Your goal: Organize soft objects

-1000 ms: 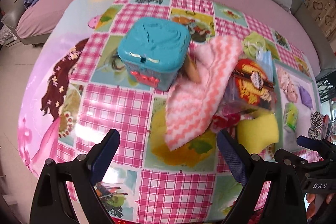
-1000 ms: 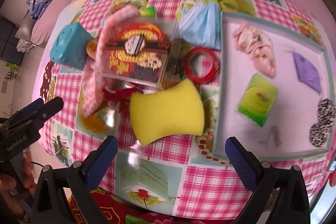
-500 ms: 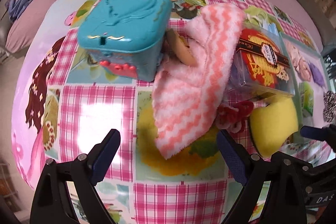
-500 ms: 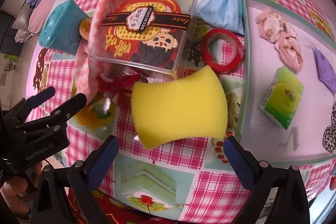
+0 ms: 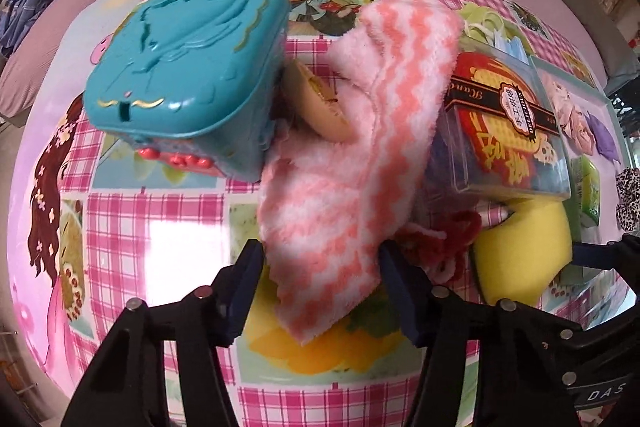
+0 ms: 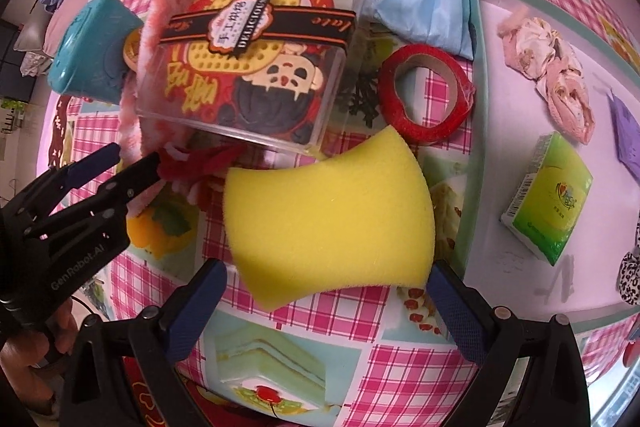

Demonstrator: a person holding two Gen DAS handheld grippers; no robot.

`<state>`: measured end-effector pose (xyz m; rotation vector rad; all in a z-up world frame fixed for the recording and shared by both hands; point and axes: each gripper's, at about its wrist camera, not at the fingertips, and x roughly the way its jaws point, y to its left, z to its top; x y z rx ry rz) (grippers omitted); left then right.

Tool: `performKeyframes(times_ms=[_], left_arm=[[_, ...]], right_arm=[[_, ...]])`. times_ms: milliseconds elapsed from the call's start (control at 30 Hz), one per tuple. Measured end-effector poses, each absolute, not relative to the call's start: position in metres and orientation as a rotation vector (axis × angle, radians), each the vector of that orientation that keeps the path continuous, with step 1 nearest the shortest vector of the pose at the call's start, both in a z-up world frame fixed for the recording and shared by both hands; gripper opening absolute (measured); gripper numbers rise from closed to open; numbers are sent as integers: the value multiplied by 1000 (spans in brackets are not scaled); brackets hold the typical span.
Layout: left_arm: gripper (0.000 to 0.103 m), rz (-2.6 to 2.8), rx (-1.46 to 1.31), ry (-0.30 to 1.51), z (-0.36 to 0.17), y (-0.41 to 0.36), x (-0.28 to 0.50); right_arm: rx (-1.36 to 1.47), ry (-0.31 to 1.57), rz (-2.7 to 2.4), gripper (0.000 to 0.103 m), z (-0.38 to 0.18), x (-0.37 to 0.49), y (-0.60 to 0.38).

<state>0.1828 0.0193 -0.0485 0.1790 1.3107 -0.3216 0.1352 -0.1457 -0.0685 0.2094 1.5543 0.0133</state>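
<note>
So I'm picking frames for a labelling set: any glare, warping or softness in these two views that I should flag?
Left wrist view: a blown-out white glare patch on the tablecloth beside the pink towel; strong fisheye bulge, dark corners. Right wrist view: even light, the yellow sponge sharp, reflections on the clear plastic box, and the tray edge bends with the lens.

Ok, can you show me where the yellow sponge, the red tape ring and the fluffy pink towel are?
yellow sponge (image 6: 328, 223), right wrist view, middle of its top face.
red tape ring (image 6: 424, 131), right wrist view, its near rim.
fluffy pink towel (image 5: 344, 187), left wrist view, middle of the cloth.
</note>
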Motion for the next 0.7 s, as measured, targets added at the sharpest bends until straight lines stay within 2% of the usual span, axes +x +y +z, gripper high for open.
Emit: performKeyframes(times_ms=[33, 200, 300, 433, 467, 700], left_arm=[[52, -328, 184, 1308, -50, 18, 184], [42, -334, 171, 1305, -56, 10, 192], [40, -335, 165, 1306, -59, 9, 196], [16, -351, 153, 1297, -56, 14, 192], [13, -355, 146, 1298, -56, 13, 193], [9, -356, 124, 1266, -46, 17, 188]], right_arm=[[210, 1556, 13, 101, -70, 136, -146], [202, 1561, 17, 101, -77, 139, -149], [191, 1564, 15, 101, -81, 142, -148], [160, 1567, 7, 101, -82, 142, -138], [152, 1568, 6, 101, -82, 143, -136], [123, 1565, -2, 95, -84, 138, -128]])
